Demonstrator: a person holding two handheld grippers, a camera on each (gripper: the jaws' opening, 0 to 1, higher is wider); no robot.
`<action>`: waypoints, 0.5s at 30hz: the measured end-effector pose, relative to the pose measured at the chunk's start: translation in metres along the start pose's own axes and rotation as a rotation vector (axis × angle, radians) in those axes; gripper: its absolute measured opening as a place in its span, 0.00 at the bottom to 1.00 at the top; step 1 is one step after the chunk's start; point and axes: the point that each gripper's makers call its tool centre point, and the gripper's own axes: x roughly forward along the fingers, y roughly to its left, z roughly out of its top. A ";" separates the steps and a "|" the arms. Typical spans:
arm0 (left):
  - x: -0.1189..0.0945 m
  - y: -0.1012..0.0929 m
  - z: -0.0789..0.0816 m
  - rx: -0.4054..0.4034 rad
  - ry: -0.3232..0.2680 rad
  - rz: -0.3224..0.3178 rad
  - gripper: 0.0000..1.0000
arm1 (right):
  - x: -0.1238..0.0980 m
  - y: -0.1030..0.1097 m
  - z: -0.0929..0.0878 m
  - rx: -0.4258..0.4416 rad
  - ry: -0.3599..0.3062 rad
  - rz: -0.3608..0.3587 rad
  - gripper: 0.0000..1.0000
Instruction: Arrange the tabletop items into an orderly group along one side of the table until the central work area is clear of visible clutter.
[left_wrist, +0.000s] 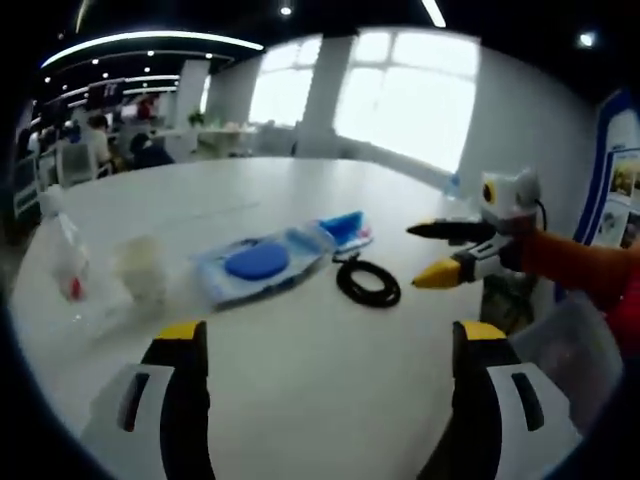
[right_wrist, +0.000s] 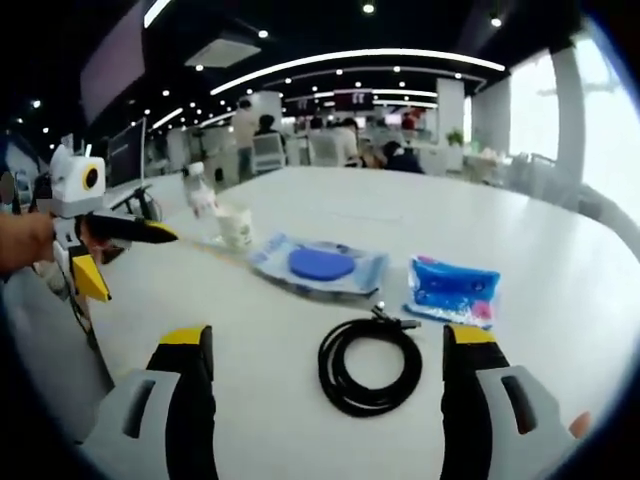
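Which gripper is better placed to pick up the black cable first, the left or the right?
The right gripper, probably. The coiled black cable lies just ahead between its open jaws, on the white table. For the left gripper, the cable lies farther off and to one side, beyond the pouch with the blue disc.

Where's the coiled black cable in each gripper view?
Left gripper view: the coiled black cable lies right of centre on the white table, just beyond the open jaws, below the right gripper.
Right gripper view: the cable lies low in the middle, between this view's own open jaws.
Shared landmark: the clear pack with a blue disc, beside the cable in both views.
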 end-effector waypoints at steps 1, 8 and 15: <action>-0.005 0.002 0.000 -0.002 -0.006 0.008 0.99 | -0.001 0.000 0.000 -0.001 -0.002 -0.001 0.94; -0.039 0.017 0.002 -0.026 -0.051 0.070 0.99 | -0.009 0.005 0.001 -0.002 -0.010 -0.020 0.93; -0.068 0.028 -0.005 0.022 -0.064 0.125 0.99 | -0.012 0.013 0.000 -0.013 -0.011 -0.022 0.93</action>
